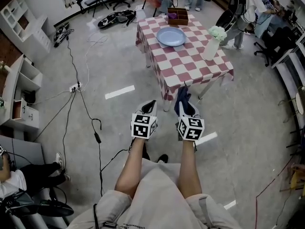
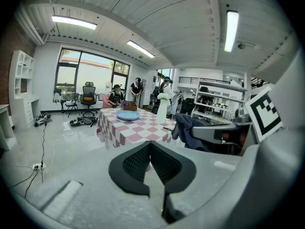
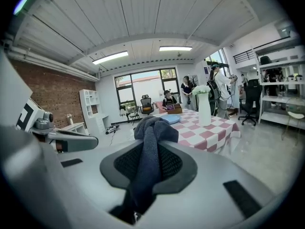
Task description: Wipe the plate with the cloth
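Observation:
A pale blue plate (image 1: 171, 36) lies on the far half of a table with a red-and-white checked cloth (image 1: 190, 63); it also shows small as the plate (image 2: 127, 115) and the plate (image 3: 171, 119). My right gripper (image 1: 183, 100) is shut on a dark blue cloth (image 3: 149, 151), which bunches above the jaws and hangs down between them. The cloth (image 1: 182, 98) sticks out toward the table's near edge. My left gripper (image 1: 148, 107) is beside it, shut, its black pads touching with nothing between them. Both grippers hang over the floor, short of the table.
A white vase with pale flowers (image 1: 213, 43) stands at the table's right side, a brown box (image 1: 177, 16) at its far end. Cables and a power strip (image 1: 75, 87) lie on the floor to the left. People and office chairs are beyond the table.

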`<state>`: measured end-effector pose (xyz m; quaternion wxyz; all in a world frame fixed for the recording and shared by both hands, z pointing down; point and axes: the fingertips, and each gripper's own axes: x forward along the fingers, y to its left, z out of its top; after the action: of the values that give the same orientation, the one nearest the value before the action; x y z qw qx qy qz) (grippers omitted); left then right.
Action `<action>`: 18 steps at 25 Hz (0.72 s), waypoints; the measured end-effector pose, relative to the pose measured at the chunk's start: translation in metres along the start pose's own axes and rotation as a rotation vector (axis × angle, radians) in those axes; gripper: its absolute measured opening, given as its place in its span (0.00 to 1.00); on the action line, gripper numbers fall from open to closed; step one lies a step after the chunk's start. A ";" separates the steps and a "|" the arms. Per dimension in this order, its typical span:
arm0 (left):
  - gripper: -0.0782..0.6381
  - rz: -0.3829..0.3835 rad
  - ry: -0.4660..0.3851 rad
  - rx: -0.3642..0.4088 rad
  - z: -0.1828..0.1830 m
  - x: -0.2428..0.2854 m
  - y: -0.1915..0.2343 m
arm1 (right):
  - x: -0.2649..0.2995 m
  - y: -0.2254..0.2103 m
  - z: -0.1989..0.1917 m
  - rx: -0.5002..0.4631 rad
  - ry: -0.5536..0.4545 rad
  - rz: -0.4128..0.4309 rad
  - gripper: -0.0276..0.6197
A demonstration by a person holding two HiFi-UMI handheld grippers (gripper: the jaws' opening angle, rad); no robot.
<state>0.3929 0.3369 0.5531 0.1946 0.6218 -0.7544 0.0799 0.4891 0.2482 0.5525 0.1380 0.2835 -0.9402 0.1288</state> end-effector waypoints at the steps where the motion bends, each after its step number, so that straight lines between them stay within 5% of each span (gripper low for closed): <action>1: 0.12 -0.006 0.001 0.007 0.004 0.005 0.004 | 0.007 -0.001 0.003 0.008 -0.002 -0.001 0.16; 18: 0.12 -0.089 0.009 -0.011 0.087 0.109 0.110 | 0.137 -0.008 0.057 -0.007 0.058 -0.053 0.16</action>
<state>0.2526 0.2300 0.5305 0.2045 0.6532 -0.7257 0.0698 0.3730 0.1553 0.5467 0.1694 0.3041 -0.9284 0.1298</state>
